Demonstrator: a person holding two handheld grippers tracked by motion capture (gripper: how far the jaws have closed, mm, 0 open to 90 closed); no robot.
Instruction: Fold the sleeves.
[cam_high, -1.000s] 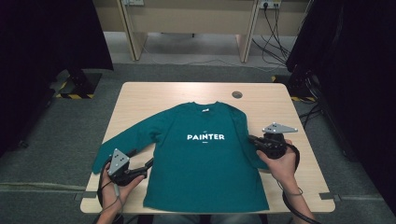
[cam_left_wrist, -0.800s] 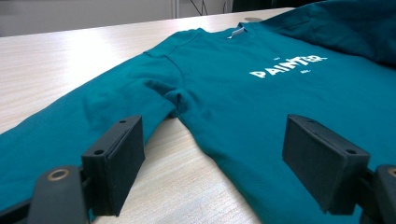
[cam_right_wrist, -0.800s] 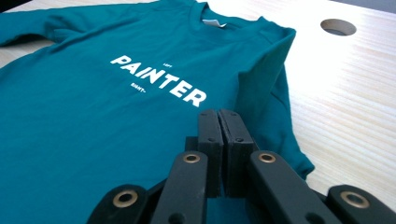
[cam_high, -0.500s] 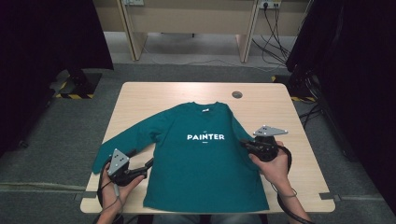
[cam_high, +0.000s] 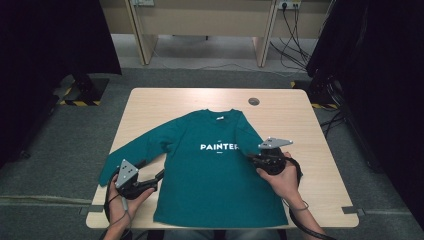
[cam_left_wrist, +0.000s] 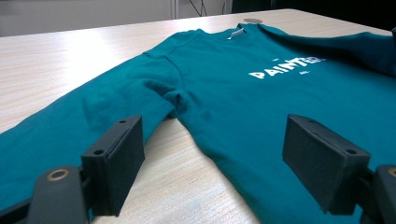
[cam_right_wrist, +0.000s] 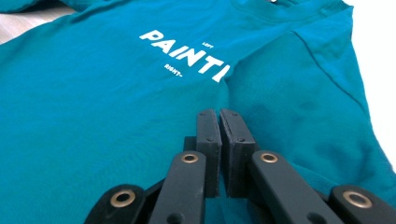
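Shirt: a teal long-sleeved shirt (cam_high: 215, 170) lies flat, front up, in the middle of the table (cam_high: 300, 115), with white lettering on the chest.
Sleeves: one sleeve stretches out toward the table's left edge; the other is folded in over the body near the lettering.
Left gripper (cam_left_wrist: 212, 154): jaws wide apart, low over the table where the outstretched sleeve meets the body, nothing between the pads.
Right gripper (cam_right_wrist: 219, 123): jaws pressed nearly together over the folded sleeve; whether cloth is pinched cannot be told.
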